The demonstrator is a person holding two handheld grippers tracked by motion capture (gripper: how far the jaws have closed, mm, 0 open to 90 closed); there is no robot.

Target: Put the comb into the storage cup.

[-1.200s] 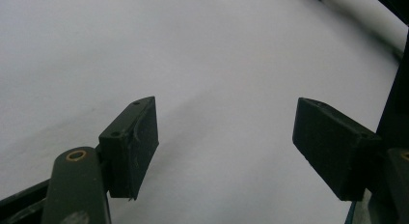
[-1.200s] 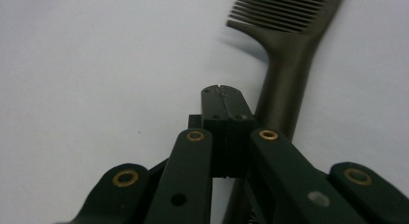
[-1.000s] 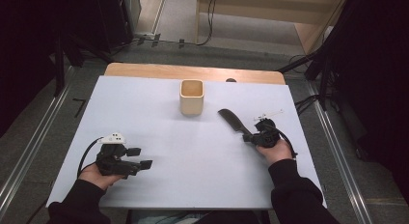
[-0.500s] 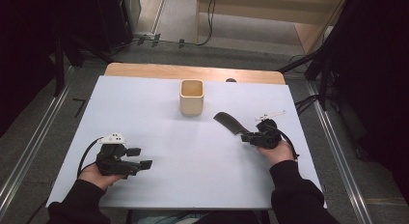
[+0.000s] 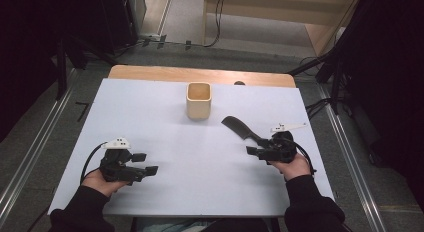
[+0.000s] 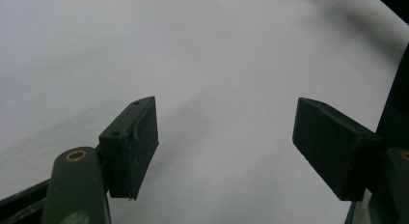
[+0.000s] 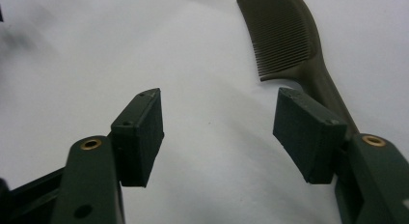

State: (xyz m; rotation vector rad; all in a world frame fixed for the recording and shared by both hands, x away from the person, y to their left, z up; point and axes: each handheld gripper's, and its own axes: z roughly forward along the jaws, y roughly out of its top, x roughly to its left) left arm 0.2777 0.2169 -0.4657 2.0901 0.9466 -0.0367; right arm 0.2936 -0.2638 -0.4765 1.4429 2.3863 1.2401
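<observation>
From the high view, I see the white surface [image 5: 200, 192] running across the middle of the frame, a strip of bare wood along its far edge, grey floor and metal rails on both sides, dark gear in the upper corners. My left claw [image 5: 145, 170] sits lower left, near the front edge, with wide bare white between it and everything else. My right claw [image 5: 251, 151] sits lower right, its jaws have just been opening, and nothing is between them. The dark comb [image 5: 240, 128] lies flat right of centre, its handle end just beside that claw, toothed end pointing up-left. The wooden cup [image 5: 199, 100] stands upright at upper centre, well apart from both claws and near the far edge.

In the left gripper view, my left claw [image 6: 224, 142] is released, jaws wide, plain white under them.

In the right gripper view, my right claw [image 7: 217, 132] is released too; the comb [image 7: 284, 33] lies at upper right, its handle passing behind the right-hand jaw, outside the gap
</observation>
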